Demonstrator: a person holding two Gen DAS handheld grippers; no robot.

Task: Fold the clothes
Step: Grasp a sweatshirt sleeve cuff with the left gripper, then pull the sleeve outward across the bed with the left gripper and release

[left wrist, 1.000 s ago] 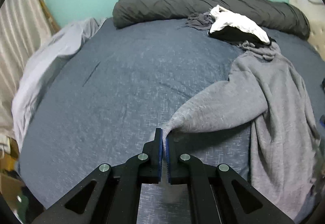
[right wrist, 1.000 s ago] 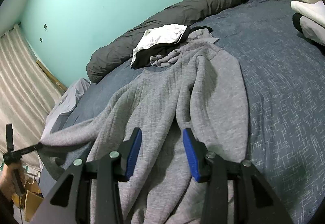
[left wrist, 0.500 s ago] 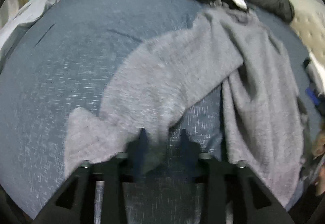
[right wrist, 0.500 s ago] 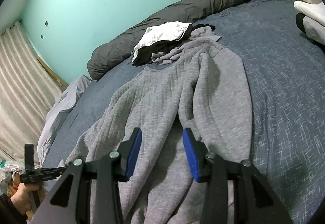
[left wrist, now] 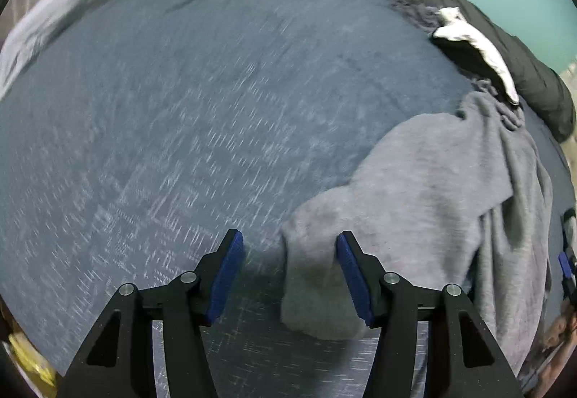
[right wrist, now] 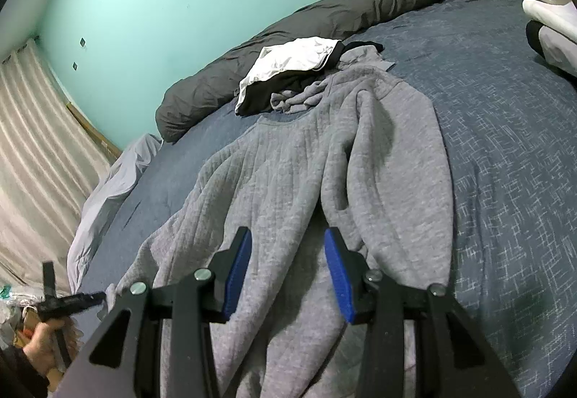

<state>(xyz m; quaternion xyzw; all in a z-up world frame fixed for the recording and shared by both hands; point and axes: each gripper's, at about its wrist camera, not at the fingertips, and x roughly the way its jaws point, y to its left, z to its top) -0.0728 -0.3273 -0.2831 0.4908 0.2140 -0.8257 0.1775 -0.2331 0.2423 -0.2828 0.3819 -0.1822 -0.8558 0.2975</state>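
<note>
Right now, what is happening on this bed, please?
A person with a gripper in each hand is folding a grey sweatshirt spread on the bed. The left gripper has just been opening; the sleeve cuff lies loose between its jaws. The right gripper hovers open above the sweatshirt's body, gripping nothing.

Bed with blue bedspread (right wrist: 505,131): grey sweatshirt (right wrist: 288,181) spread directly ahead of the right gripper; white-and-black garment (right wrist: 292,66) and dark rolled duvet (right wrist: 324,23) beyond it.
</note>
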